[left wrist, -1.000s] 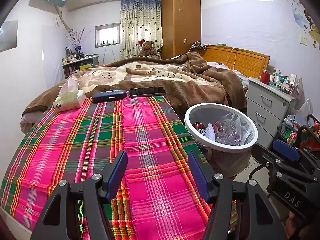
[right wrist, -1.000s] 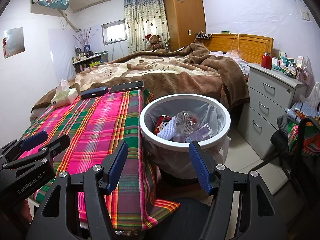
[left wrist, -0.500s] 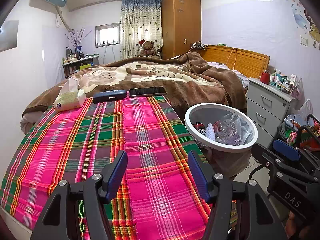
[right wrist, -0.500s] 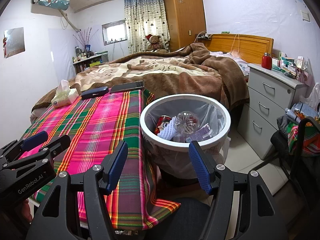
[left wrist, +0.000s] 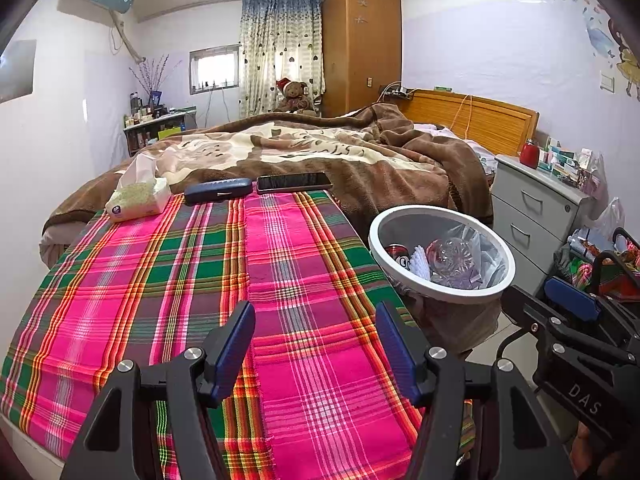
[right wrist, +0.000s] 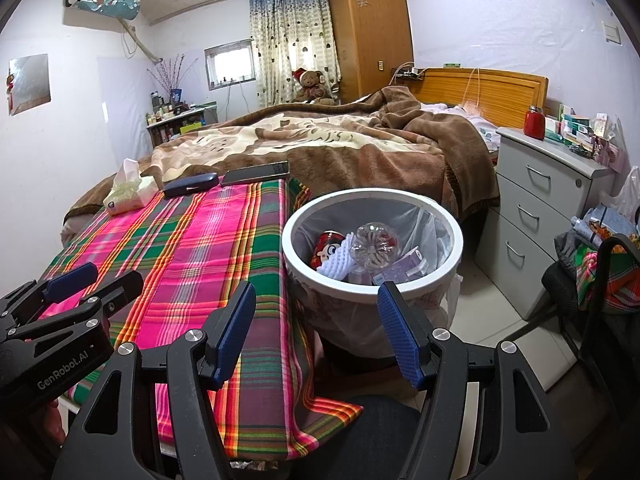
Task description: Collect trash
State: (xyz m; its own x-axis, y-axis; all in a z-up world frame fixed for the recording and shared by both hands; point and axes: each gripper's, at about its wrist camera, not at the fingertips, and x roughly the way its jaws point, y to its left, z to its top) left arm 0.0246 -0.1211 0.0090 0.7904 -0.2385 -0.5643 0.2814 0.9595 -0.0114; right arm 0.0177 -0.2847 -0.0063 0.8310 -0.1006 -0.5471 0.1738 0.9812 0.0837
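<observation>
A white round trash bin (right wrist: 452,256) lined with a clear bag stands beside the table's right edge; it also shows in the left wrist view (left wrist: 472,294). Inside lie a red can (right wrist: 326,245), a clear plastic bottle (right wrist: 374,242), a white foam net (right wrist: 340,264) and a purple box (right wrist: 404,266). My left gripper (left wrist: 316,346) is open and empty over the plaid tablecloth (left wrist: 160,280). My right gripper (right wrist: 318,334) is open and empty, just in front of the bin. Each gripper also shows in the other's view, the left gripper (right wrist: 80,280) and the right gripper (left wrist: 560,300).
At the table's far edge lie a tissue pack (left wrist: 138,196), a dark blue glasses case (left wrist: 218,191) and a black phone (left wrist: 294,182). Behind is a bed with a brown blanket (left wrist: 320,152). A grey drawer cabinet (right wrist: 548,200) and a black chair (right wrist: 600,288) stand at the right.
</observation>
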